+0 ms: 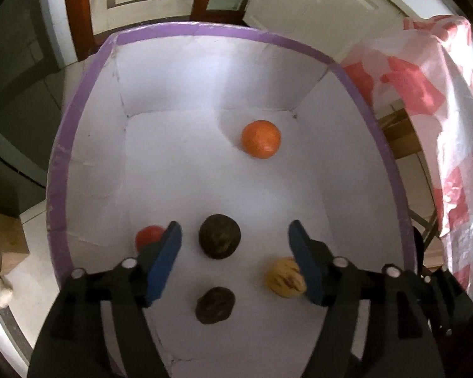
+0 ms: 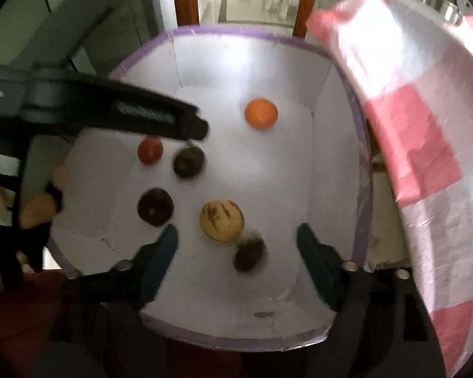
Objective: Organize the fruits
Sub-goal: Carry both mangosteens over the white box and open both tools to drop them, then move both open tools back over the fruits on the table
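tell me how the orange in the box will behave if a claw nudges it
The orange looks round and lies loose on the smooth white floor of the purple-rimmed box, so a nudge would probably roll it. It touches no other fruit, so it would likely travel until a wall stops it. Its skin seems smooth, so pads might slip.

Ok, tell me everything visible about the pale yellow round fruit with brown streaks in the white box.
The pale yellow round fruit with dark brown streaks has smooth, melon-like skin and looks whole. It rests on the floor of the white purple-rimmed cardboard box, near the front. In the right wrist view a blurred dark fruit lies right against it, though contact is unclear. No gripper holds it.
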